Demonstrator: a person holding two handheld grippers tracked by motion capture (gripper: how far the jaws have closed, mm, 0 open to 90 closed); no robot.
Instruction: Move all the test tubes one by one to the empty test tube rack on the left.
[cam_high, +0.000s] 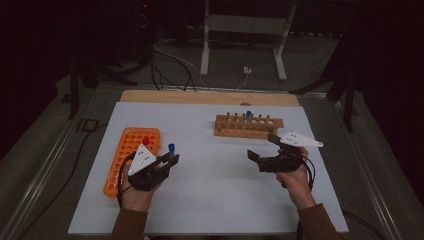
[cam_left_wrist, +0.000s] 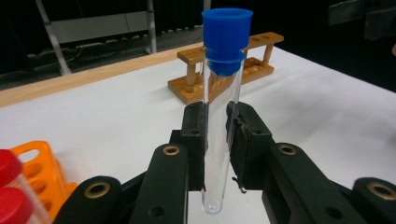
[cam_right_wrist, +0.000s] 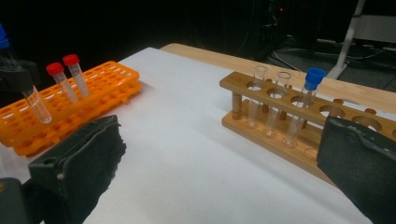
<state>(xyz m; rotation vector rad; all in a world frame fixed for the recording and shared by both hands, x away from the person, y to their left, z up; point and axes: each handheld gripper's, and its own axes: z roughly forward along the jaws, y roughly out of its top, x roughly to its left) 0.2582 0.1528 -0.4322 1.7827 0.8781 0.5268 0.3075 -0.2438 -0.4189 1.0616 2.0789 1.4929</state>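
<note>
My left gripper (cam_left_wrist: 218, 119) is shut on a clear test tube with a blue cap (cam_left_wrist: 227, 32), held upright just above the white table. In the high view this left gripper (cam_high: 169, 159) is beside the orange rack (cam_high: 131, 155), and the tube's blue cap (cam_high: 171, 147) rises above it. The right gripper (cam_high: 263, 148) stands open and empty in front of the wooden rack (cam_high: 248, 126). From the right gripper view, its wide jaws (cam_right_wrist: 222, 140) frame the wooden rack (cam_right_wrist: 280, 135), which holds a blue-capped tube (cam_right_wrist: 306, 100) and two uncapped tubes (cam_right_wrist: 258, 93).
Two red-capped tubes (cam_right_wrist: 67, 79) stand in the orange rack (cam_right_wrist: 98, 88). The white table (cam_high: 215, 175) has a wooden strip (cam_high: 210, 97) along its far edge. Beyond it are cables and a metal stand (cam_high: 245, 30) on the floor. Bare table lies between the two grippers.
</note>
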